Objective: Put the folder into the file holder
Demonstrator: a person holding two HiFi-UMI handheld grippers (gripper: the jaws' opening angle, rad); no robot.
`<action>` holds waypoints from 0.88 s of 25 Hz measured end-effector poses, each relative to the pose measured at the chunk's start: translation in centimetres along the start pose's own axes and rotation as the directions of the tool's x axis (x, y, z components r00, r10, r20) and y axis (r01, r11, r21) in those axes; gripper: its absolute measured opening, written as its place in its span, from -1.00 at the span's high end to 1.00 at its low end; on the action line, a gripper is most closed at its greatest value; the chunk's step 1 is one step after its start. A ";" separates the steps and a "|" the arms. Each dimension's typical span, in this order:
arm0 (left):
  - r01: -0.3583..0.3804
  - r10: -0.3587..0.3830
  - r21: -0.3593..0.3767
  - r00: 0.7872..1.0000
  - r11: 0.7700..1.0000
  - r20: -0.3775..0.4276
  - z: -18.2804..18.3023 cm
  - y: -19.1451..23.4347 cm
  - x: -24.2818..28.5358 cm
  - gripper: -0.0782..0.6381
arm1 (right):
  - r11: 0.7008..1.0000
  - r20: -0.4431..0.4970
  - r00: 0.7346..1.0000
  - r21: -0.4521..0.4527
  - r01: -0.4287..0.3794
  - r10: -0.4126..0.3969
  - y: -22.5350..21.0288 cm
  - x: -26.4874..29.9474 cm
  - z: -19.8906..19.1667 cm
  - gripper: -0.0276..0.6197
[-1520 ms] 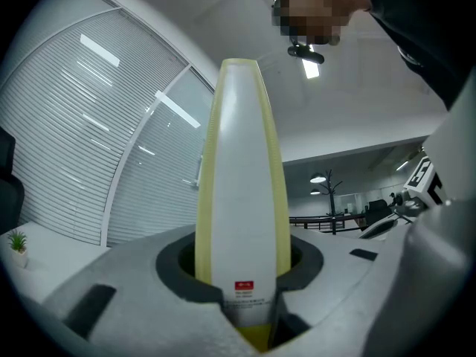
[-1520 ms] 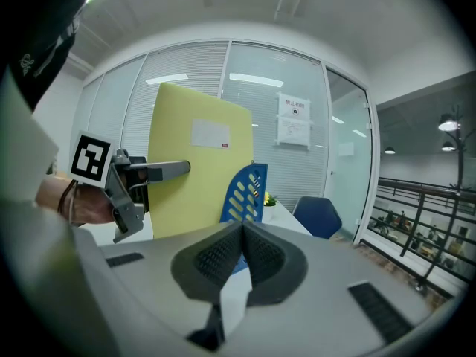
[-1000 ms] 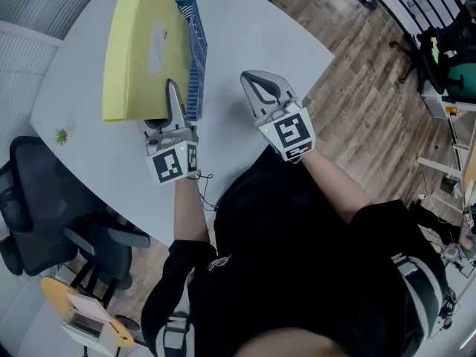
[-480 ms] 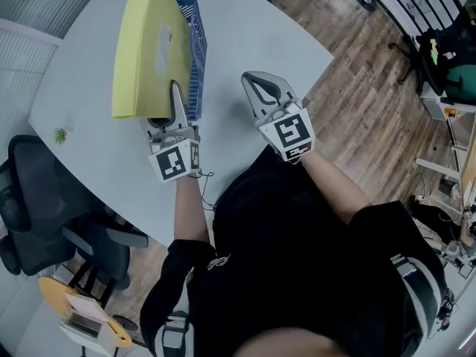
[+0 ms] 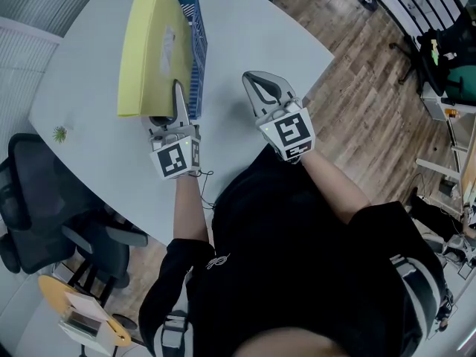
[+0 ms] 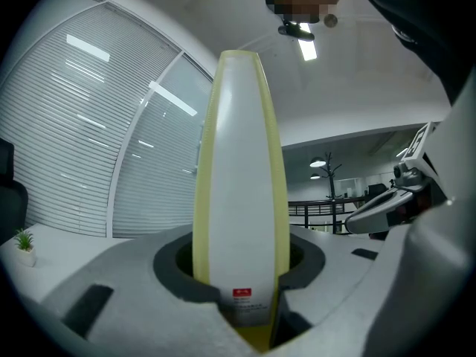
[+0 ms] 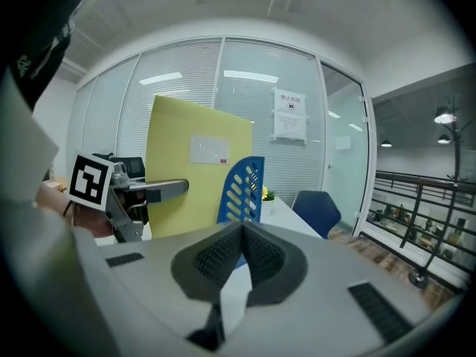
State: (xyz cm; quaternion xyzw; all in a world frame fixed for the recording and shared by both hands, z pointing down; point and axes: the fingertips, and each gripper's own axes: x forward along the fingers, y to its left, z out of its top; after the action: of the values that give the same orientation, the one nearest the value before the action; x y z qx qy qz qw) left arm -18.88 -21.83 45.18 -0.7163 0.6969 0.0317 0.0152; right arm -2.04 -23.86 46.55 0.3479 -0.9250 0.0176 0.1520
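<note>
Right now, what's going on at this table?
A person is working with a hand-held gripper in each hand. The left gripper has a yellow folder by its spine end, standing upright on edge beside the blue file holder on the white table. Its jaws have just been opening slightly, with the folder between them. The folder is not yet in the holder. The right gripper is shut and empty, off to the right of the holder.
</note>
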 end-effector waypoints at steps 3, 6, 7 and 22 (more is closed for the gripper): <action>0.007 -0.007 0.002 1.000 1.000 -0.011 -0.4 -0.1 0.1 0.30 | 1.000 -0.002 1.000 0.003 0.003 -0.003 -0.2 0.0 -0.1 0.90; 0.012 -0.012 0.005 1.000 1.000 -0.028 -1.0 -0.2 0.1 0.28 | 1.000 -0.004 1.000 0.006 0.004 -0.004 -0.3 -0.1 -0.1 0.90; 0.011 -0.011 0.006 0.999 1.000 -0.033 -1.1 -0.2 0.1 0.28 | 1.000 -0.005 1.000 0.006 0.004 -0.003 -0.2 0.0 -0.2 0.90; 0.004 -0.003 0.017 0.996 1.000 -0.089 -2.4 -0.1 0.2 0.26 | 1.000 -0.017 1.000 0.009 -0.006 0.006 0.0 0.2 -0.4 0.90</action>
State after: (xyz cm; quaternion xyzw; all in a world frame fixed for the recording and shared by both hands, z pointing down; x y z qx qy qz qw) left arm -18.69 -22.21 47.51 -0.7181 0.6959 -0.0064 -0.0096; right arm -2.06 -23.95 47.03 0.3457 -0.9246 0.0254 0.1582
